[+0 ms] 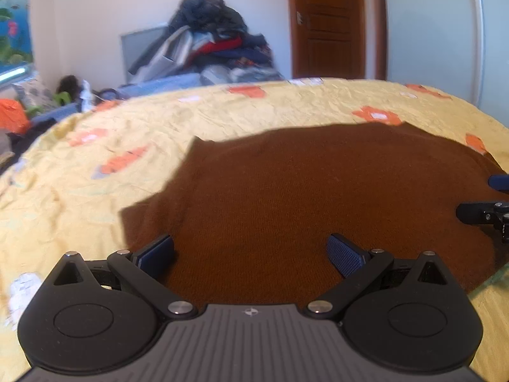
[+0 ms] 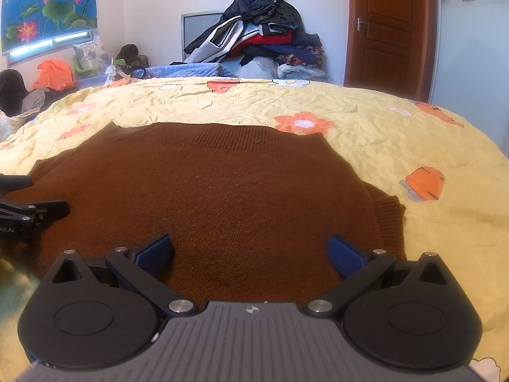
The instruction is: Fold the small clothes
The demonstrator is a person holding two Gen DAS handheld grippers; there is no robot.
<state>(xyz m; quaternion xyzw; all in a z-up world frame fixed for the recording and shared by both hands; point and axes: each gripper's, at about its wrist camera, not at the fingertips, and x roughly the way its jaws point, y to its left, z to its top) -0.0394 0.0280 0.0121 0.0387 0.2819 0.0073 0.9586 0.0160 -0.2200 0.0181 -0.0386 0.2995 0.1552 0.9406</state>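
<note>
A brown knitted sweater (image 1: pixel 318 191) lies flat on the yellow flowered bedspread (image 1: pixel 127 133); it also shows in the right wrist view (image 2: pixel 222 184), with its ribbed neckline (image 2: pixel 232 137) at the far side and a ribbed cuff (image 2: pixel 389 219) at the right. My left gripper (image 1: pixel 251 254) is open and empty, just above the sweater's near left part. My right gripper (image 2: pixel 249 254) is open and empty above the near right part. Each gripper's fingers show at the other view's edge (image 1: pixel 483 213) (image 2: pixel 31 211).
The bedspread (image 2: pixel 397 133) runs wide around the sweater. Behind the bed a tall pile of clothes (image 2: pixel 257 35) leans on the wall. A brown door (image 2: pixel 388 28) stands at the right. Pillows and an orange bag (image 2: pixel 54 74) sit at the far left.
</note>
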